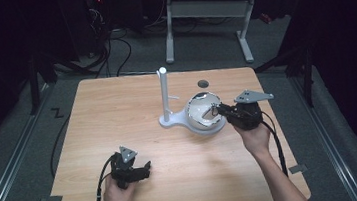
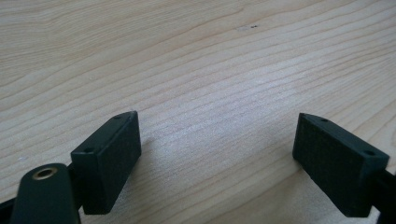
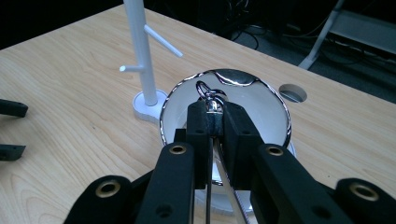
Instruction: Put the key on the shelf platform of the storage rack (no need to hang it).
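The right gripper [image 3: 215, 116] is clamped on a small metal clasp [image 3: 208, 93] with thin straps trailing back between its jaws, holding it over the shiny bowl [image 3: 271, 100] beside the white stand [image 3: 140, 51]. The left gripper [image 2: 217, 154] rests with its jaws wide apart and nothing between them, low over the bare wooden surface [image 2: 196, 56], well apart from the bowl

You find no readable text, label, brand, number or sign on anything in these pictures.

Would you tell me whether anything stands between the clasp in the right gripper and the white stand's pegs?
Nothing visible does: the clasp hangs over the bowl, with open air to the pegs.
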{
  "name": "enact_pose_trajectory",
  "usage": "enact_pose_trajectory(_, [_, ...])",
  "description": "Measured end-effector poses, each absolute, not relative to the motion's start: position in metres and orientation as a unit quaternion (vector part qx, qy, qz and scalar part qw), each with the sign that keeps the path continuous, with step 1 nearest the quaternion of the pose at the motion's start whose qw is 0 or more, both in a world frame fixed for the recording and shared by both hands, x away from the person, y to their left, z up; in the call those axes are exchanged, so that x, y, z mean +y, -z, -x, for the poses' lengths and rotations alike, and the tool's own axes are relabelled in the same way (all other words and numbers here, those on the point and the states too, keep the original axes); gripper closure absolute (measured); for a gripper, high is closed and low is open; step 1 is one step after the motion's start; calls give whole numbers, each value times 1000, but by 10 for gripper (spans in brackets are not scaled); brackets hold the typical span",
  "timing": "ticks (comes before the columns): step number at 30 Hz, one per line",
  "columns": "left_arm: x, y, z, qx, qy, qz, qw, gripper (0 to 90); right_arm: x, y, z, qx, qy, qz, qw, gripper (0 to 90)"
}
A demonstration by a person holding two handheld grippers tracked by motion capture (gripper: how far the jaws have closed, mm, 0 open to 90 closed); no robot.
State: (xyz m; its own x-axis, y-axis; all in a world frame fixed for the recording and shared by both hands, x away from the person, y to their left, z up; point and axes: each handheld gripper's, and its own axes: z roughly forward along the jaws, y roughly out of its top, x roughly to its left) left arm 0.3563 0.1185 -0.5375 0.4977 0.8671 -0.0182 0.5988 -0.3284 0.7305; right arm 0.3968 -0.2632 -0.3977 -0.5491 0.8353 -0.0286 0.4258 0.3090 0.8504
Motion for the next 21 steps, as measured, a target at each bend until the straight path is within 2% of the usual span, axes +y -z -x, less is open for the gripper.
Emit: enact_pose_trajectory(21, [119,538,-356,462,-192,-792,349,157,-251,423,-423,783,-401,-426,210,822])
